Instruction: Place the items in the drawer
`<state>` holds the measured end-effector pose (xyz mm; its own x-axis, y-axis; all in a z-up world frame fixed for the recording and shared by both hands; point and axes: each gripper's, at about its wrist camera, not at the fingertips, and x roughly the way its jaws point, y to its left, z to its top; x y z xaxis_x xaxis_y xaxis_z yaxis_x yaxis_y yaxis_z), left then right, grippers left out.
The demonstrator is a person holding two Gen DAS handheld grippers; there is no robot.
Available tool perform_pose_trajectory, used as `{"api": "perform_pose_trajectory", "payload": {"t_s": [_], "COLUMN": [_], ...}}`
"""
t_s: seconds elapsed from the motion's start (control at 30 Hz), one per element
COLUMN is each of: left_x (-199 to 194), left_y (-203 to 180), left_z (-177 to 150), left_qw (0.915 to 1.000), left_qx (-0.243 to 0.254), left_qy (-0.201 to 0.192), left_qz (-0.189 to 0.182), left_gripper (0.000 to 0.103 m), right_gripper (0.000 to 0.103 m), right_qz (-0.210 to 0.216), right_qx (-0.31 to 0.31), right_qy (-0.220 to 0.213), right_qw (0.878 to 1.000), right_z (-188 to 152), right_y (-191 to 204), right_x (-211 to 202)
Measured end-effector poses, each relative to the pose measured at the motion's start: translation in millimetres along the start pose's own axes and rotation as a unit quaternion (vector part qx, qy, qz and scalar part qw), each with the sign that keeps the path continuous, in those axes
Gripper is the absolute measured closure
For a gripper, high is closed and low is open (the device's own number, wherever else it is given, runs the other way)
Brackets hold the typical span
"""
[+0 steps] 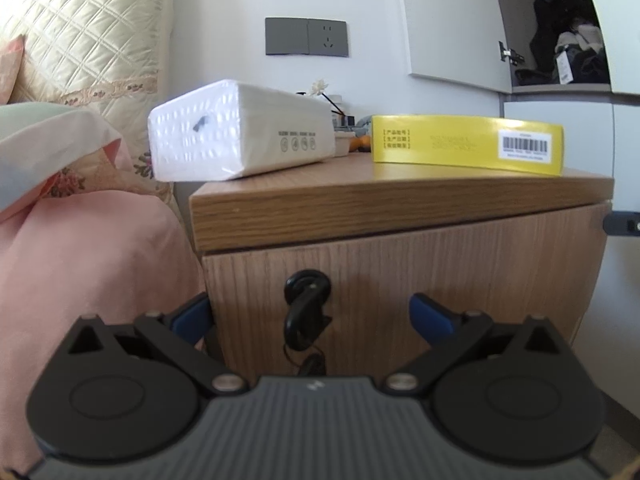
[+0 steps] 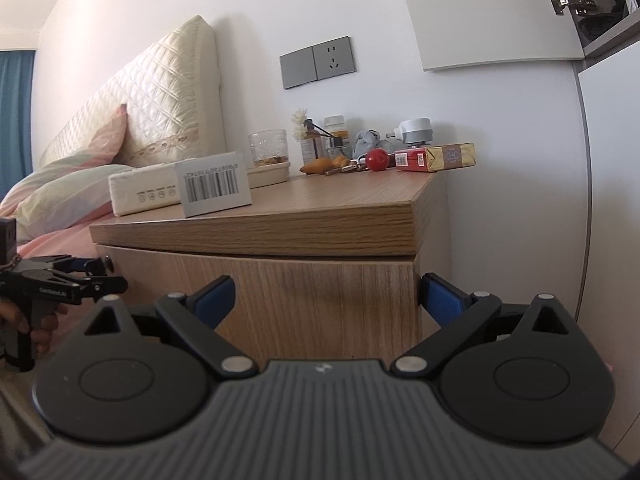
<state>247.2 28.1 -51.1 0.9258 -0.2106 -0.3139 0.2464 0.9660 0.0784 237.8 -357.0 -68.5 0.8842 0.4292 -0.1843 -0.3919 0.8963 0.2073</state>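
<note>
A wooden nightstand (image 1: 400, 196) has a closed drawer front (image 1: 400, 288) with a black ring handle (image 1: 307, 285). On top lie a white tissue pack (image 1: 240, 132) and a yellow box (image 1: 468, 142). My left gripper (image 1: 312, 316) is open, its blue fingertips on either side of the handle, just short of it. My right gripper (image 2: 328, 296) is open and empty, close to the nightstand's right front corner (image 2: 412, 264). The left gripper also shows in the right wrist view (image 2: 80, 280), at the drawer handle.
A bed with pink cover (image 1: 80, 260) and quilted cushion (image 2: 160, 92) stands left of the nightstand. At the back of the top are a glass (image 2: 269, 148), small bottles (image 2: 320, 140), a red ball (image 2: 377, 159), a cigarette pack (image 2: 434, 157) and a plug adapter (image 2: 414, 130). A white wardrobe (image 2: 612, 200) is on the right.
</note>
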Motion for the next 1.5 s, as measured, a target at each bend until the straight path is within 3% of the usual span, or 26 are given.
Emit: {"api": "perform_pose_trajectory", "payload": {"t_s": [0.27,0.47,1.07,1.23,1.5], "left_x": [-11,-13,-10,-11,-19], "left_y": [-2,-7,-4,-1,-2], "left_z": [-4,-6,-5,-4,-7], "left_qw": [1.0,0.9999,0.9998,0.9998,0.9997], "left_qx": [-0.002,0.011,0.015,0.008,0.015], "left_qy": [-0.004,-0.006,-0.015,-0.015,-0.017], "left_qz": [-0.002,0.011,0.003,-0.005,-0.009], "left_gripper": [0.001,0.0,0.0,0.001,0.001], "right_gripper": [0.001,0.001,0.0,0.0,0.0], "right_qz": [0.019,0.013,-0.022,-0.001,0.018], "right_qx": [-0.004,-0.002,0.006,0.035,0.015], "right_qy": [0.003,-0.007,-0.012,0.003,0.013], "right_qw": [1.0,1.0,1.0,0.999,1.0], "right_z": [-2,-6,-12,-5,-5], "right_y": [0,2,10,2,3], "right_x": [-13,-14,2,3,-5]}}
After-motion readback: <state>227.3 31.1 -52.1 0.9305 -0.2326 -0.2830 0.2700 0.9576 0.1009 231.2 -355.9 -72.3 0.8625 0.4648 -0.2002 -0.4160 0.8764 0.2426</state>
